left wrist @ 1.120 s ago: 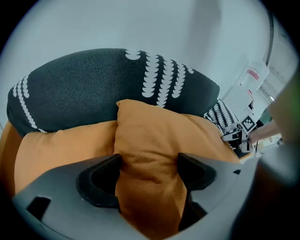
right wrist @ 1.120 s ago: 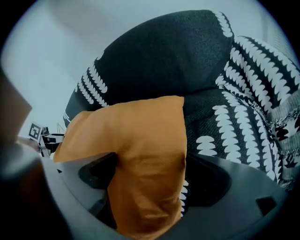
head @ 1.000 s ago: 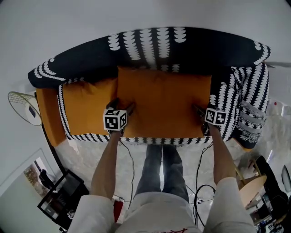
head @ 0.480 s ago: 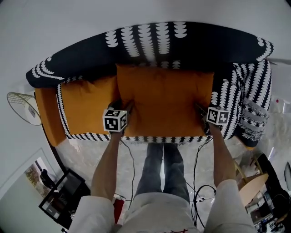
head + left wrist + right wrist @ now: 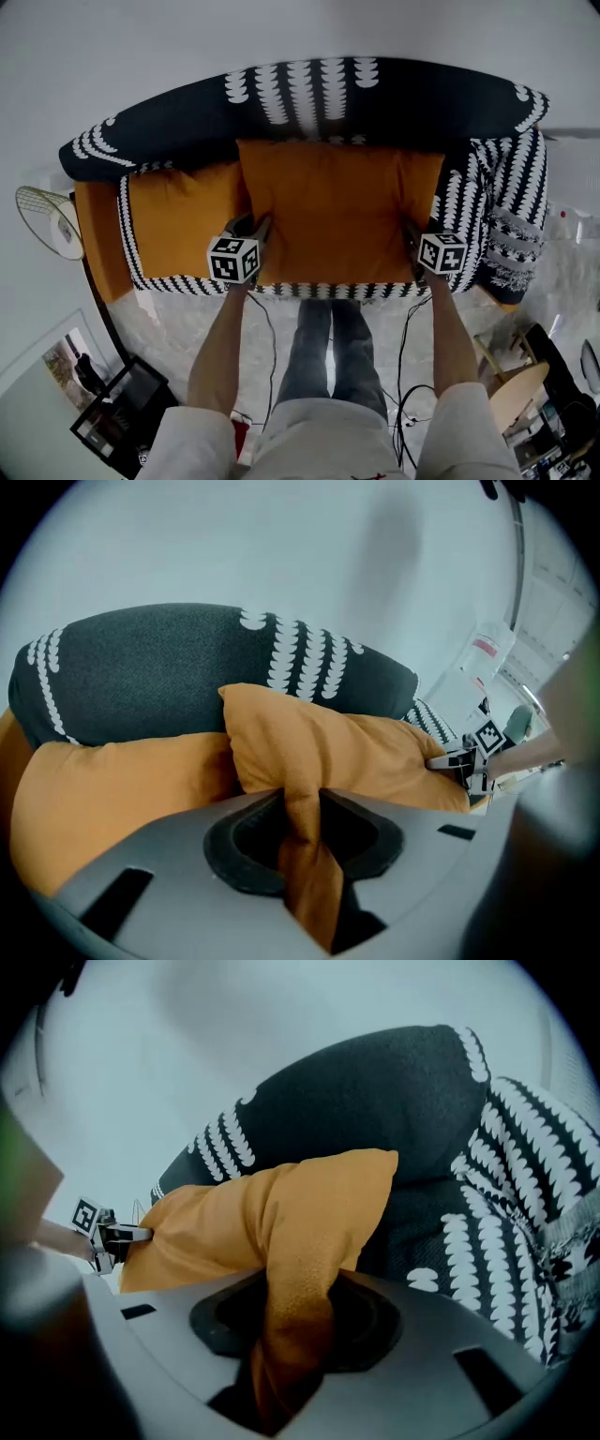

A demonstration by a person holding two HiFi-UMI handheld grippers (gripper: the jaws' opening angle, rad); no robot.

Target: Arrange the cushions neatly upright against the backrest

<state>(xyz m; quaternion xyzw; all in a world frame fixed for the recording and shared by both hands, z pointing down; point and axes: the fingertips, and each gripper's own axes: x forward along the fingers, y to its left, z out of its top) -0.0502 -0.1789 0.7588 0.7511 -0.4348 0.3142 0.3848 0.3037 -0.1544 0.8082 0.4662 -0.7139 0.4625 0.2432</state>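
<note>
The fingers of the left gripper (image 5: 302,810) are closing on a narrow fold of orange fabric, which is pinched between them and bunches out below the pads; it is the near left edge of the large orange cushion (image 5: 337,211). The fingers of the right gripper (image 5: 295,1309) are closing too, with a thicker wad of the same cushion's near right corner squeezed between them (each gripper shows small in the other's view, at the opposite end of the cushion). From the head view the cushion spans the middle of the seat, its near edge at the two grippers and its far edge touching the backrest (image 5: 375,98) of the black sofa (image 5: 141,141) with white scalloped stripes. A second orange cushion (image 5: 178,220) lies on the seat just to its left, touching it. On the right the cushion reaches the striped armrest (image 5: 502,202). Below the sofa front, black cables (image 5: 405,352) trail over the pale mottled floor (image 5: 169,323).
</note>
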